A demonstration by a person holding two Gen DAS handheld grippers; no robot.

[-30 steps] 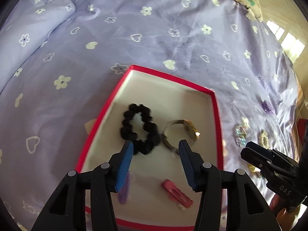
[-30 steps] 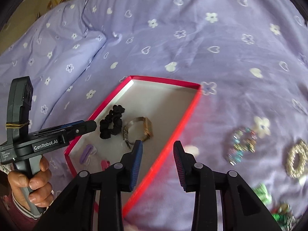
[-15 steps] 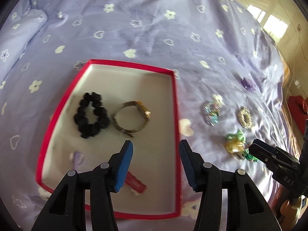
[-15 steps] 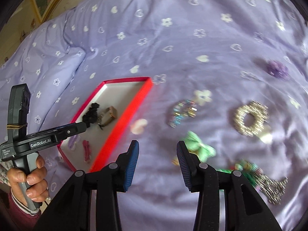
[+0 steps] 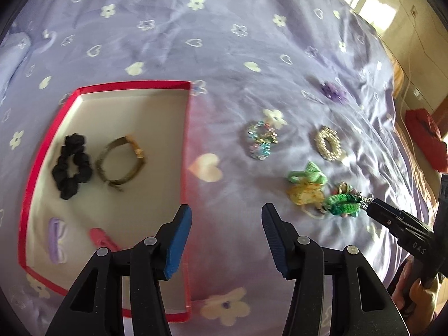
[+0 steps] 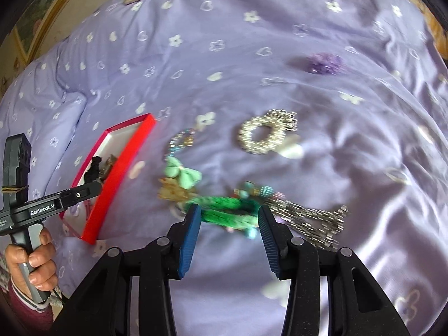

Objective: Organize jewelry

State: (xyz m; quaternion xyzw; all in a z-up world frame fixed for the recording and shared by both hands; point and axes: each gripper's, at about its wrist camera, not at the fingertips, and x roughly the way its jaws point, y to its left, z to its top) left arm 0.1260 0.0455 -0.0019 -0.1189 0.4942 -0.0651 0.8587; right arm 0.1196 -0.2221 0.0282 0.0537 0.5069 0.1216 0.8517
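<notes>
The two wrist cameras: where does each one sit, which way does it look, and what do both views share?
Left wrist: on the left gripper, looking down over the red tray edge; jaws opening, nothing between; the right gripper shows at right.
Right wrist: on the right gripper, looking down at the green bracelet on the bedspread; the left gripper and hand show at left.
Shared: tray, green bracelet, pearl ring.
</notes>
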